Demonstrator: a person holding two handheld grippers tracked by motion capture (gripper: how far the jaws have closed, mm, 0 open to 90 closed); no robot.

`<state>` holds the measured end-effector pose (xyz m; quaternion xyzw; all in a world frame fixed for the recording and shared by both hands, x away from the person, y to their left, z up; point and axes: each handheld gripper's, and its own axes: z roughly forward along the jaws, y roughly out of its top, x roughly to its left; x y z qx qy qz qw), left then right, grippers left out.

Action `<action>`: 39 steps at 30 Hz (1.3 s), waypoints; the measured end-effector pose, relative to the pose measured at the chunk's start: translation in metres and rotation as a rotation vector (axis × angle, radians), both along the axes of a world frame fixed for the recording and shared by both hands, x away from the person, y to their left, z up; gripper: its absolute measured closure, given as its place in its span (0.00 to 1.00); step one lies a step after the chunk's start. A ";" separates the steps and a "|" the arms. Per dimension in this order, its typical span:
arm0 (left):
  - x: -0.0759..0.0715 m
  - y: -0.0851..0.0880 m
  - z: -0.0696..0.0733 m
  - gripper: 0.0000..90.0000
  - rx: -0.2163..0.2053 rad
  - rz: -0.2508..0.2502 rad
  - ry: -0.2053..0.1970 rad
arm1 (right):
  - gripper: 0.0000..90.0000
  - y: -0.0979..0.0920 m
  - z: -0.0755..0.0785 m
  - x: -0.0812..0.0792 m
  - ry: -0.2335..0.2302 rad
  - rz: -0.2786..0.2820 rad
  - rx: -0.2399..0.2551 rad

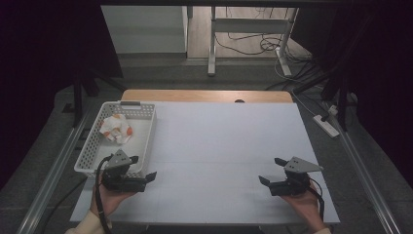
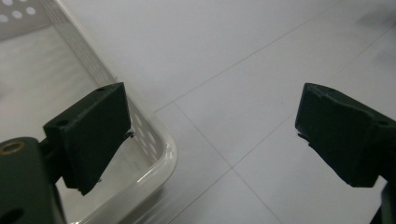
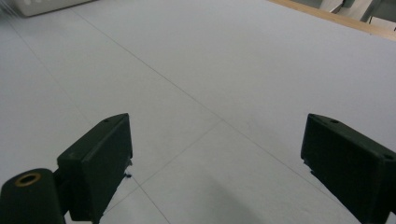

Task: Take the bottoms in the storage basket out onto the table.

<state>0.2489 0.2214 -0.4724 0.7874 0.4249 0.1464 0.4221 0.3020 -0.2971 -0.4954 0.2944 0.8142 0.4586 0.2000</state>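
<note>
A white perforated basket [image 1: 92, 148] stands at the table's left, with a crumpled white and orange thing [image 1: 116, 128] lying inside it. My left gripper [image 1: 143, 167] hovers at the basket's near right corner, jaws wide apart and empty. Its own view has the basket's rounded corner [image 2: 161, 154] under the left jaw, with bare table between the jaws. My right gripper [image 1: 272, 170] rests near the table's front right, open, pointing left. Nothing sits between its jaws, and its own view looks over the white table top [image 3: 210, 84].
The white table top [image 1: 224, 146] has a wooden strip [image 1: 204, 95] along its far edge. Metal rails run down both sides of the table. Desk legs and cables lie on the floor beyond. A power strip [image 1: 327, 125] lies at the right.
</note>
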 end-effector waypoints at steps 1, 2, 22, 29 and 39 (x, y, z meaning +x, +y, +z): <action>0.000 0.000 0.000 0.11 0.000 0.000 0.001 | 0.10 0.000 -0.001 0.001 0.001 0.000 -0.005; 0.000 -0.001 0.000 0.11 0.004 0.000 0.001 | 0.10 0.001 -0.001 0.002 0.008 0.005 -0.007; -0.005 0.002 0.003 0.11 0.015 -0.001 -0.019 | 0.10 0.011 -0.003 0.005 0.033 0.030 -0.037; -0.001 0.007 0.006 0.11 0.002 0.003 -0.022 | 0.10 0.011 -0.003 0.005 0.033 0.030 -0.040; -0.003 0.013 0.014 0.12 -0.012 0.010 -0.034 | 0.10 0.012 -0.003 0.004 0.024 0.032 -0.047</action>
